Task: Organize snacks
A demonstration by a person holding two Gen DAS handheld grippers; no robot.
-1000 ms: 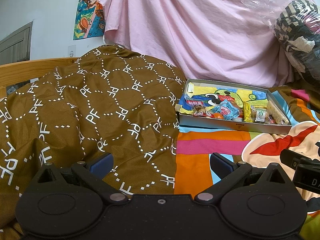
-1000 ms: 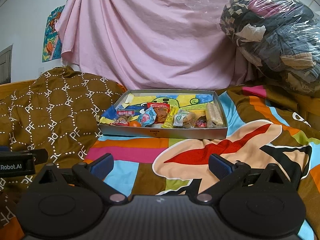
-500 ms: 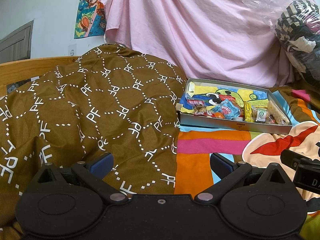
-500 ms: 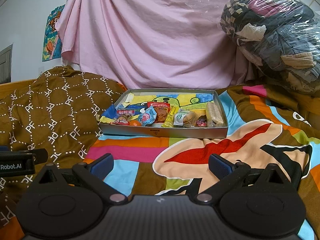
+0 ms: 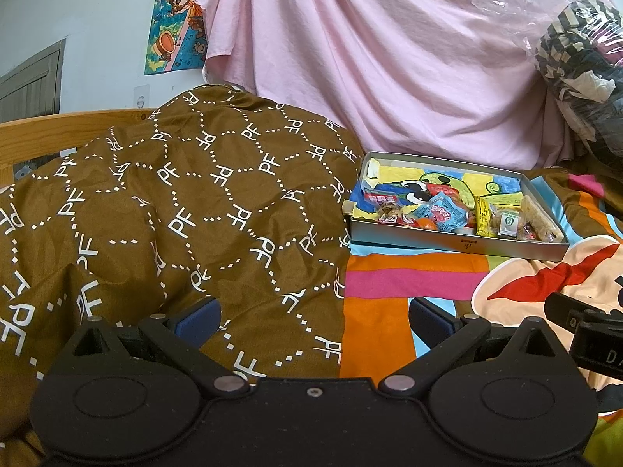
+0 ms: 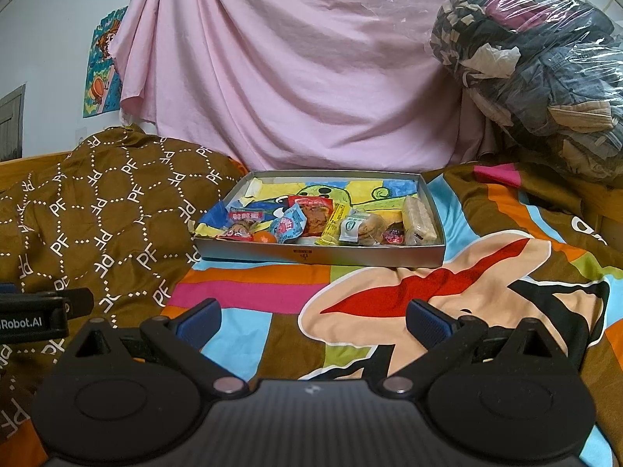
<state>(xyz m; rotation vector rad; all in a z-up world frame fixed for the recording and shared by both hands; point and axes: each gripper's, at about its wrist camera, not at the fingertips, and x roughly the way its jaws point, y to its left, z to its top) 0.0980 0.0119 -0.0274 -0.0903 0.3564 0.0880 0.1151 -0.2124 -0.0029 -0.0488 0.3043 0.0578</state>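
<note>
- Covering the bed was a striped cartoon bedspread (image 6: 241, 284), with a brown patterned quilt (image 5: 194, 210) heaped at nine o'clock.
- A shallow grey box (image 6: 319, 253) sat on the bedspread at twelve o'clock, well apart from both grippers.
- Wrapped snacks (image 6: 311, 218) lay crowded along the box's near wall.
- The left gripper (image 5: 313, 317) and right gripper (image 6: 313, 317) both hung with fingers released, grasping nothing.

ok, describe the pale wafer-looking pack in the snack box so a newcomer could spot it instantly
Find the shallow grey tray on the colourful striped bedspread, in front of the pink sheet. Inside, go to its far right end: the long pale beige wafer bar lies along the right wall. It is the only plain, clear-wrapped item; its neighbours are brightly printed packets.
</note>
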